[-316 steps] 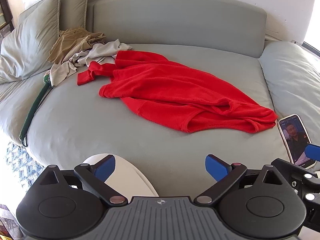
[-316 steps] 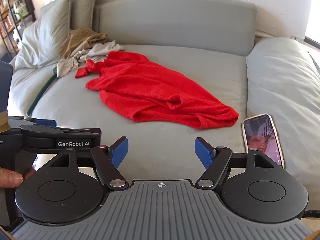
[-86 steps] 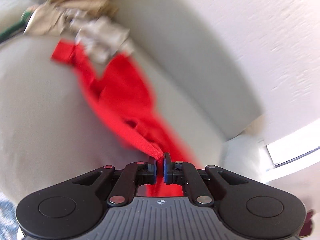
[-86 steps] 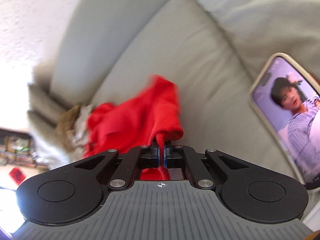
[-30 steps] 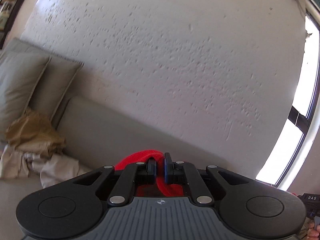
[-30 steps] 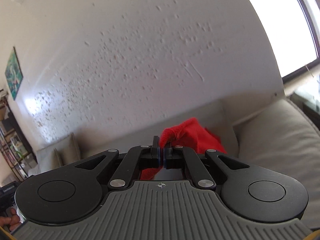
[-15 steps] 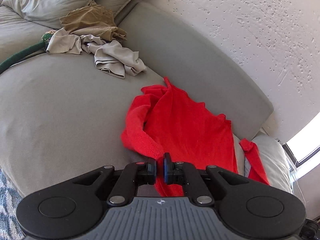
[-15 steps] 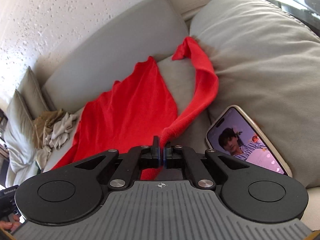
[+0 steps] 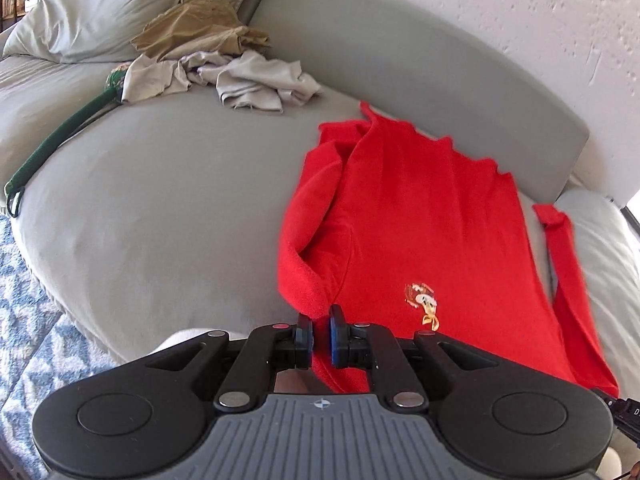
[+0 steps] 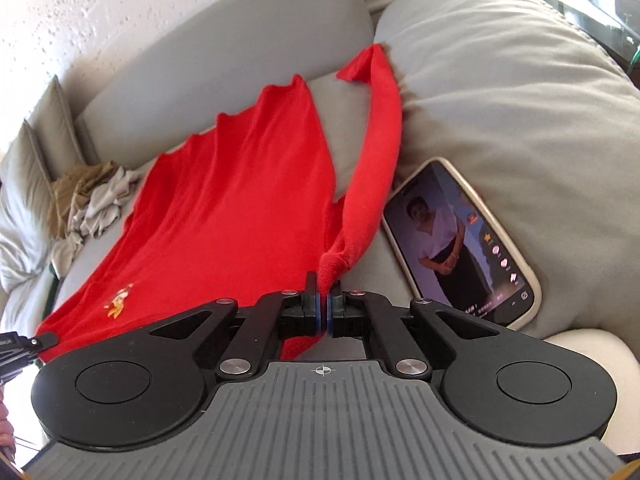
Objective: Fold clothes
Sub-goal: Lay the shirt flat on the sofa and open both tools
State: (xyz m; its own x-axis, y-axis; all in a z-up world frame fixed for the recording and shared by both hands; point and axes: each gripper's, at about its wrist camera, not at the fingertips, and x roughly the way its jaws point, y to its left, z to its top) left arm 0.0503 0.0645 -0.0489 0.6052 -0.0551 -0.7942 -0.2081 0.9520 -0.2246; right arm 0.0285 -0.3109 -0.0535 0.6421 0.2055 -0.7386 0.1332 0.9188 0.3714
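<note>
The left gripper (image 9: 321, 335) had its fingers (image 9: 305, 338) pinched on a bunched edge of the red shirt (image 9: 416, 240), near the shoulder on that side. The right gripper (image 10: 323, 307) had its fingers (image 10: 311, 304) pressed together on the shirt's other shoulder, where the fabric gathered into a small knot.

From both grips the shirt spread away across the grey sofa (image 9: 168, 184), lying mostly flat with a small yellow emblem (image 9: 422, 304) facing up. Its left sleeve was folded in a loose roll along the body, and its far hem reached the sofa's backrest. The right sleeve (image 10: 378, 148) ran up onto the big grey cushion (image 10: 500, 100) beside the shirt. A lit phone (image 10: 456, 240) leaned on that cushion, just beside the sleeve. Well apart from the shirt, toward the sofa's far corner, lay a crumpled pile of beige and tan clothes (image 9: 224, 68), with a pillow (image 9: 104, 4) behind it and a green strap (image 9: 60, 136) alongside.
</note>
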